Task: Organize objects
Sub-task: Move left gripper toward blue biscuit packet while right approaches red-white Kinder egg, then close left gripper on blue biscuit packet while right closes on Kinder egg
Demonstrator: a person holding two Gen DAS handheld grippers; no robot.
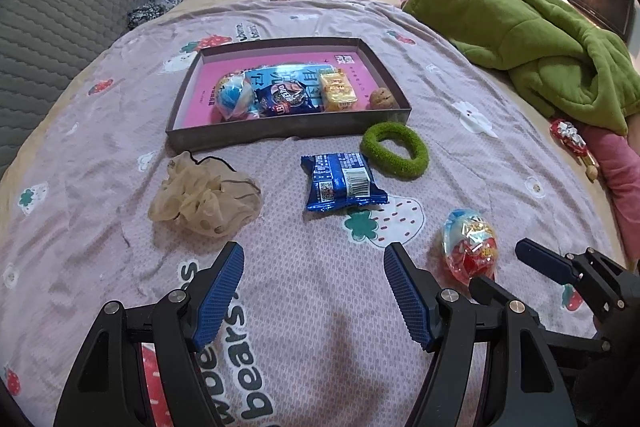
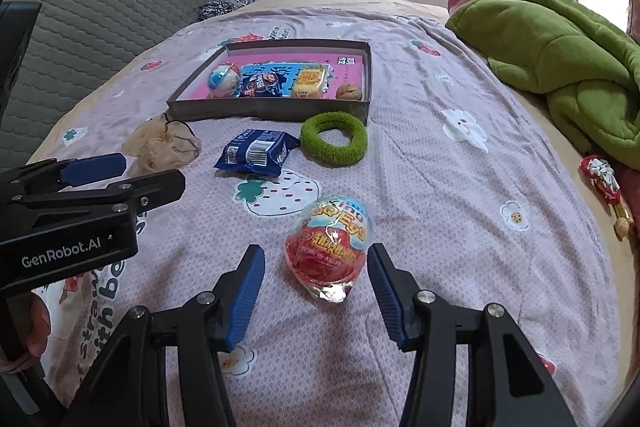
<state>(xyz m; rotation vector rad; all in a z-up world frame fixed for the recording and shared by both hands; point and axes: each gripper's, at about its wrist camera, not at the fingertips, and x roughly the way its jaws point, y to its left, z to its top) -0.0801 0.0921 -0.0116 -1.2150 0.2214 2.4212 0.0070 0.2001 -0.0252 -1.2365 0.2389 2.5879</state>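
Observation:
A grey shallow box (image 1: 288, 134) (image 2: 264, 110) lies on the bed with a blue egg, a dark blue packet, a yellow packet and a walnut in it. In front of it lie a beige mesh scrunchie (image 1: 204, 197) (image 2: 162, 145), a blue snack packet (image 1: 340, 183) (image 2: 256, 151) and a green scrunchie (image 1: 394, 151) (image 2: 334, 139). A red egg in clear wrap (image 2: 330, 251) (image 1: 470, 249) lies between the tips of my right gripper (image 2: 316, 265), which is open and not touching it. My left gripper (image 1: 314, 273) is open over bare bedspread, short of the beige scrunchie.
A green blanket (image 1: 532, 39) (image 2: 568, 63) is heaped at the right. A grey quilted cushion (image 1: 60, 27) rises at the left. A red and white trinket (image 2: 602, 179) lies at the right edge. Clothes are piled at the back by the window.

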